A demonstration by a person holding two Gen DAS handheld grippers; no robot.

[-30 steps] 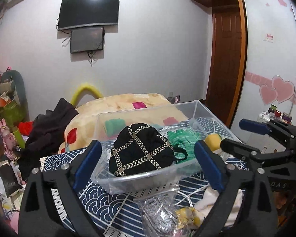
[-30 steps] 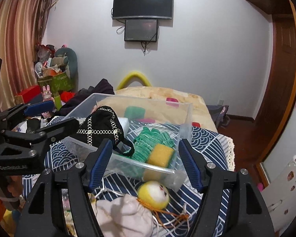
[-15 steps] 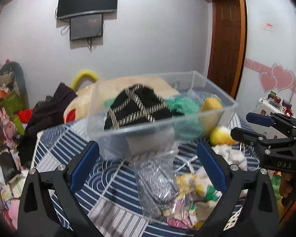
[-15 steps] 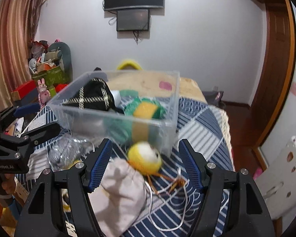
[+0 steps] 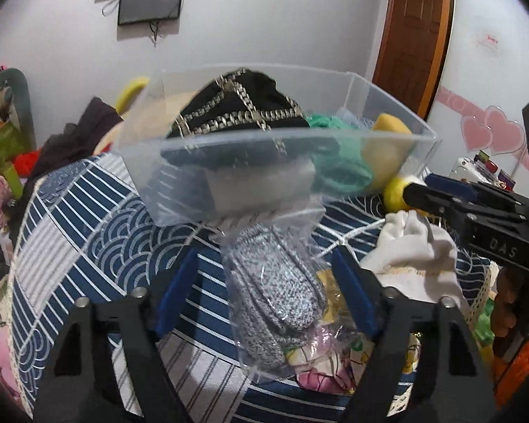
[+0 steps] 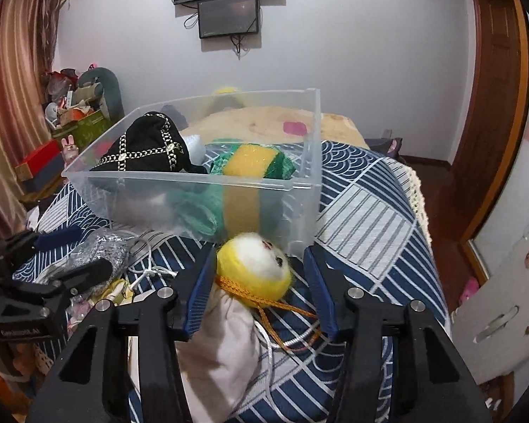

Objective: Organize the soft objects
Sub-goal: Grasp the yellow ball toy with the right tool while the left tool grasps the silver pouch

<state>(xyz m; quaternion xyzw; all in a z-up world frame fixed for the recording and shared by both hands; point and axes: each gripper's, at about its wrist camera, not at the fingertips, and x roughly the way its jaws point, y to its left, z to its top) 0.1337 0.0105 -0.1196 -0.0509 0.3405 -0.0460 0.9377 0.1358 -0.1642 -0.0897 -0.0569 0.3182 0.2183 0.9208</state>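
While the left gripper (image 5: 266,290) straddled a bagged grey knit (image 5: 278,292) with jaws spread, the right gripper (image 6: 259,287) gaped around a yellow plush ball (image 6: 254,269) beside the clear bin (image 6: 194,194).

The only clearly readable lettering is "DAS", embossed on the black body of the right gripper (image 5: 437,195) at the right edge of the left wrist view; the print on the left gripper (image 6: 68,250) at lower left of the right wrist view is too blurred to read.
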